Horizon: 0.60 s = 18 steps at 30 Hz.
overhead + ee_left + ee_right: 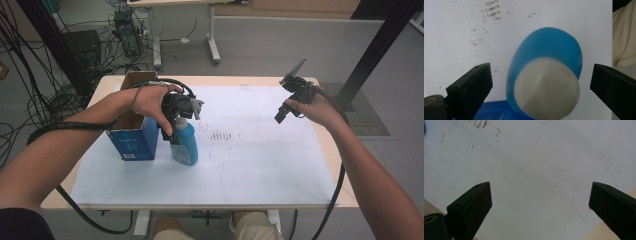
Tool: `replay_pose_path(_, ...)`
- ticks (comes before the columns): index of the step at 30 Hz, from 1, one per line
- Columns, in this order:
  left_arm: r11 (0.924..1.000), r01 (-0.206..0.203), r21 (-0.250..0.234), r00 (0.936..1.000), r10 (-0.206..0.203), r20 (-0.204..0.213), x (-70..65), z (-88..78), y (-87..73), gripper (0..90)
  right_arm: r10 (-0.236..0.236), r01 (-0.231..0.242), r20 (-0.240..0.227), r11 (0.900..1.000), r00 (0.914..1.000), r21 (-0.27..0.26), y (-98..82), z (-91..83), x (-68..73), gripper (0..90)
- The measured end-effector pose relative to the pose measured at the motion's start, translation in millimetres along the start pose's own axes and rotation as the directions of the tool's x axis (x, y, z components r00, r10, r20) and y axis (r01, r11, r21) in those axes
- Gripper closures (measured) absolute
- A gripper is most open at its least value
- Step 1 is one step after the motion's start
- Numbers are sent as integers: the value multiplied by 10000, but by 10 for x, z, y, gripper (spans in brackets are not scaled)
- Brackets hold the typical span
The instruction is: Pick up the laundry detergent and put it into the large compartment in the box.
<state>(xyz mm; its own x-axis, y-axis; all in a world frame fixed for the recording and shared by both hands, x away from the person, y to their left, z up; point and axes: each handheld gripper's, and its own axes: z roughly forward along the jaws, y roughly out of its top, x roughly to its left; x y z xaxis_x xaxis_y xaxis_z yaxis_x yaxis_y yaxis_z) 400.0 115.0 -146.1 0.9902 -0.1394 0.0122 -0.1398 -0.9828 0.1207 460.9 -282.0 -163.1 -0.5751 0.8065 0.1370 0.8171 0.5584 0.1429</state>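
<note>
A blue bottle (pixel 186 145) with a white cap (pixel 546 87) stands upright on the white mat (pixel 250 170), just right of an open blue cardboard box (pixel 132 137). My left gripper (pixel 173 134) hangs directly over the bottle, pointing down. In the left gripper view its jaws stand wide apart on either side of the cap, and the left gripper (pixel 540 82) is open, not touching the bottle (pixel 549 42). My right gripper (pixel 281 116) is held above the mat's right part, open, with bare mat between its jaws in the right gripper view (pixel 540 200).
Brown smudges (pixel 220 135) mark the mat's middle. The box's blue edge (pixel 494 113) sits beside the bottle's base. The wooden table rim (pixel 345 165) runs along the right. Cables and desk legs (pixel 212 40) stand on the floor beyond the table.
</note>
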Motion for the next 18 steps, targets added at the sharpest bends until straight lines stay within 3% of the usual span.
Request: replay_pose_path(18, 10000, 10, 44, 9997, -11, 252, 56, 176, 48, 48, -9, 9, -96, 10000, 10000, 16, 2, 51, -40, 48)
